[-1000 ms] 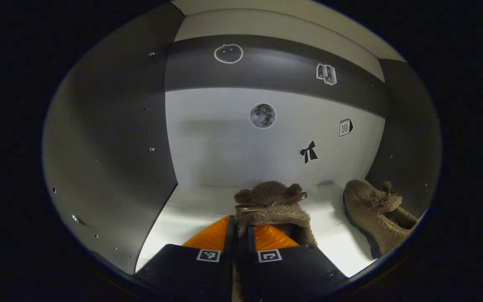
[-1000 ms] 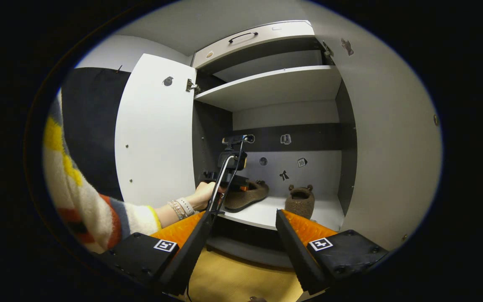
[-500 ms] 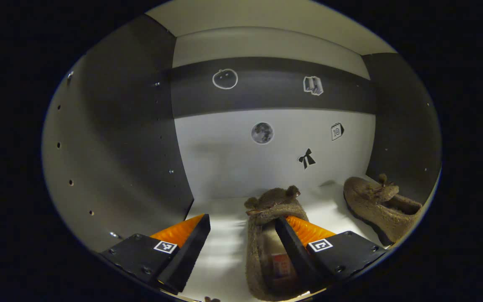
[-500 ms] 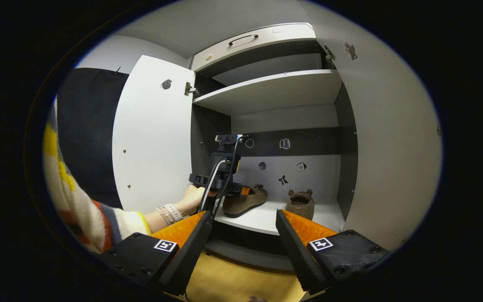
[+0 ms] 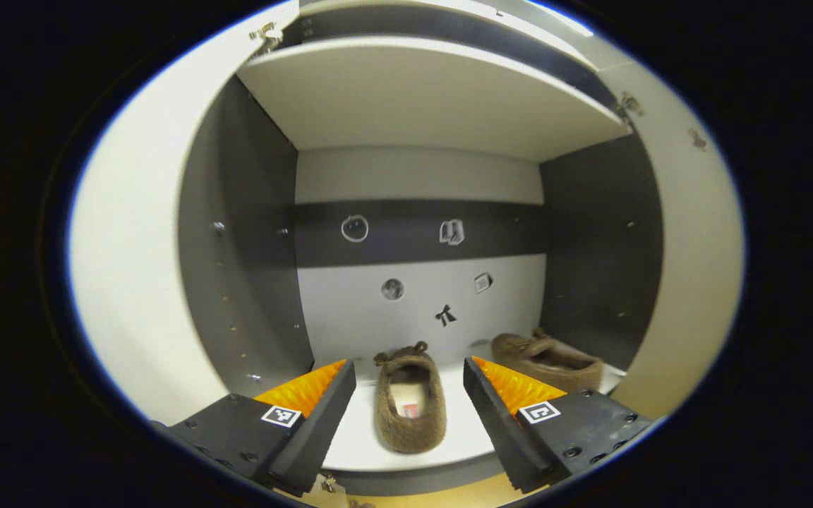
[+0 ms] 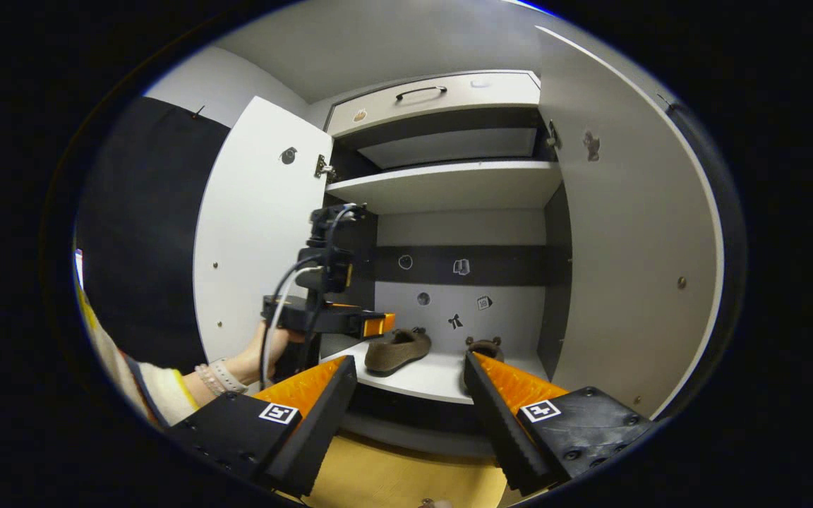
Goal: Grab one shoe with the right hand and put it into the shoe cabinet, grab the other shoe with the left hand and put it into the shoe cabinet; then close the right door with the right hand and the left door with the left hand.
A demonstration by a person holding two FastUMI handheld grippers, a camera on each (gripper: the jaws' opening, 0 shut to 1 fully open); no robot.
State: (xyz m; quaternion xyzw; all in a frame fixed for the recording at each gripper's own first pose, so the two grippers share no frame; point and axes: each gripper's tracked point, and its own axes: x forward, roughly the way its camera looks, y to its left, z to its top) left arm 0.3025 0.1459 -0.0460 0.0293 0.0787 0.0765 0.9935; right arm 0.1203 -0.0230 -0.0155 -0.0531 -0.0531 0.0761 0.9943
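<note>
L gripper (image 5: 409, 406): fingers apart, nothing between them, just in front of cabinet shelf edge; also seen from R gripper view (image 6: 371, 324), held by a hand (image 6: 270, 347).
R gripper (image 6: 410, 416): fingers apart, empty, out in front of cabinet.
L shoe (image 5: 410, 410): on lower shelf (image 5: 357, 437), heel toward front, toe to back wall.
R shoe (image 5: 546, 360): same shelf, right of the first, not touching, near right wall.
L door (image 6: 255, 226): open.
R door (image 6: 625, 261): open.
Back wall: small stickers (image 5: 446, 315).
</note>
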